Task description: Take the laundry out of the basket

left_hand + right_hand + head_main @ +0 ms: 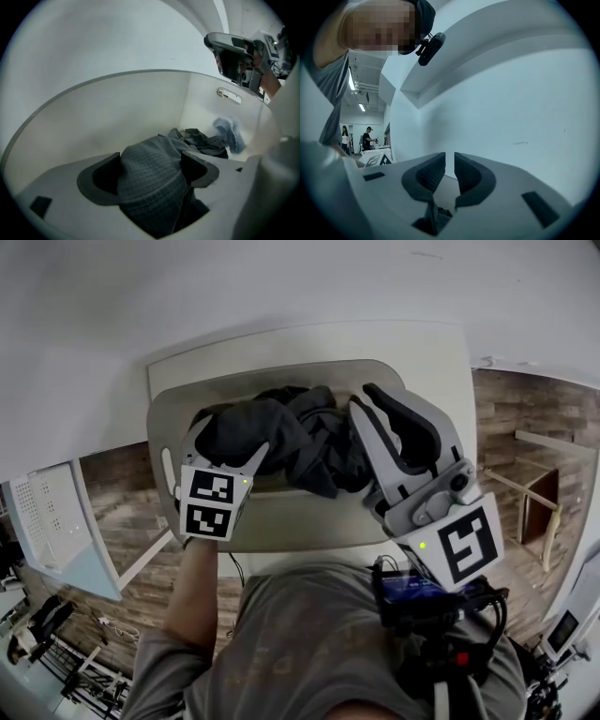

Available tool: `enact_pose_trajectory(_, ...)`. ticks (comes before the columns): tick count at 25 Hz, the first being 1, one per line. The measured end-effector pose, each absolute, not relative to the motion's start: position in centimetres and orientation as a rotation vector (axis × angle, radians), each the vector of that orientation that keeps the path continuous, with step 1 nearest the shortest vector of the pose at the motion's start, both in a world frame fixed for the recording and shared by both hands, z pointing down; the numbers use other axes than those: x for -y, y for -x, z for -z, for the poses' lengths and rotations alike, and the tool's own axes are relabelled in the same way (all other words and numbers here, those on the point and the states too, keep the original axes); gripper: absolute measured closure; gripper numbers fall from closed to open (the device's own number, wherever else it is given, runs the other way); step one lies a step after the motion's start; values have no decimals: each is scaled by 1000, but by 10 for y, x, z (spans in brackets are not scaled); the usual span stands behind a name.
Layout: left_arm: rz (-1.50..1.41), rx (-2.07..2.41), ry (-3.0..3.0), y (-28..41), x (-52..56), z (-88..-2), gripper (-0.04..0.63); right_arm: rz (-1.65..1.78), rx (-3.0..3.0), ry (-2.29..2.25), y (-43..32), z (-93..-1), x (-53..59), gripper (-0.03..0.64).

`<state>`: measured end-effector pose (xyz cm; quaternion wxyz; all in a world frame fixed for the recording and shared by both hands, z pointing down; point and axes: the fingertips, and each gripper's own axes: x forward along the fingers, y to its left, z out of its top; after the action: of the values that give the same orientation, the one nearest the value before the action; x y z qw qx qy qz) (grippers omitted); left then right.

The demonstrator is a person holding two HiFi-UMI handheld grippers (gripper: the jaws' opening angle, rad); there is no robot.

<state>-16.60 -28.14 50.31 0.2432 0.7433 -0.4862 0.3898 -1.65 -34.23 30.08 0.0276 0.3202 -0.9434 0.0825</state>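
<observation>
At the left, the left tool (228, 444) is seen released inside the basket (300, 526), its jaws spread wide, with a dark grey grid-weave garment (152, 180) bulging loosely between them and not pinched. The laundry (314, 442) is heaped in the basket, which is set on a white table (309, 338) against the wall; nothing is lifted clear of the rim. A slip is judged the main risk: if only a thin fold is caught when the jaws are brought together, the garment could be lost. Because it is tangled with the darker pieces beside it, the heap or the light basket could also be dragged along. A bluish item (228, 132) is glimpsed, blurred, against the far basket wall below a handle slot (228, 95). At the right, the right tool (364, 397) is held clenched above the heap and tilted up toward the wall, with no cloth seen between its pads. Its body is parked over the right-hand clothes and would have to be cleared. A wooden floor (141, 484) and a wooden frame (534, 493) are visible beyond the table.
</observation>
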Motion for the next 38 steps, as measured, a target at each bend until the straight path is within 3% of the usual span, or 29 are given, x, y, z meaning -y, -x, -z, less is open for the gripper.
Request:
enact_pose_trajectory(9, -1058, 1273, -1937, 168, 275, -520, 210, -262, 2909, -1030, 6, -301, 342, 554)
enact_pose_trajectory(12, -1034, 1277, -1929, 169, 276, -519, 303, -264, 2914, -1034, 5, -300, 341, 554)
enact_pose_trajectory(21, -1014, 1332, -1953, 172, 279, -510, 487, -246, 2924, -1039, 4, -295, 336, 554)
enact_pose_trajectory(38, -879, 1552, -2082, 178, 287, -460, 532, -150, 2952, -1075, -8, -272, 310, 554)
